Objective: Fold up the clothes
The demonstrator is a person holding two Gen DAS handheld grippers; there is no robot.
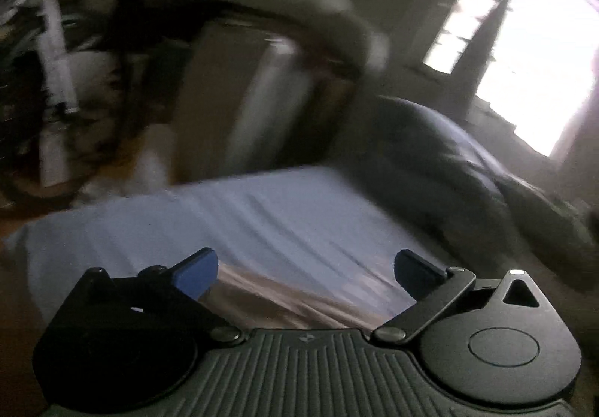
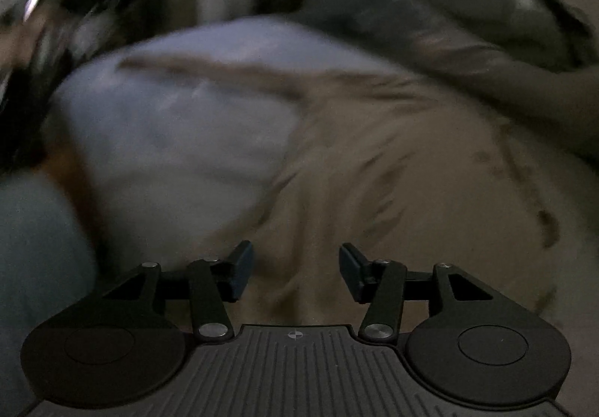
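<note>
On bed (image 1: 284,203): tan garment (image 2: 393,162), spread loosely across pale sheet, folded or not unclear through blur. Left gripper (image 1: 305,272) and right gripper (image 2: 295,269): both released, jaws apart, empty, hovering above cloth. Step likely between grasps; any next grip calls for an edge.

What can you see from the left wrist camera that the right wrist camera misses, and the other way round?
Only the left wrist view shows the big bright window and the blurred room furniture beyond the bed. Only the right wrist view shows the tan garment spread wide ahead of the right gripper; the left gripper sees just a strip of it. Both show the pale blue sheet, the dark rumpled bedding, and jaws open, holding nothing.
</note>
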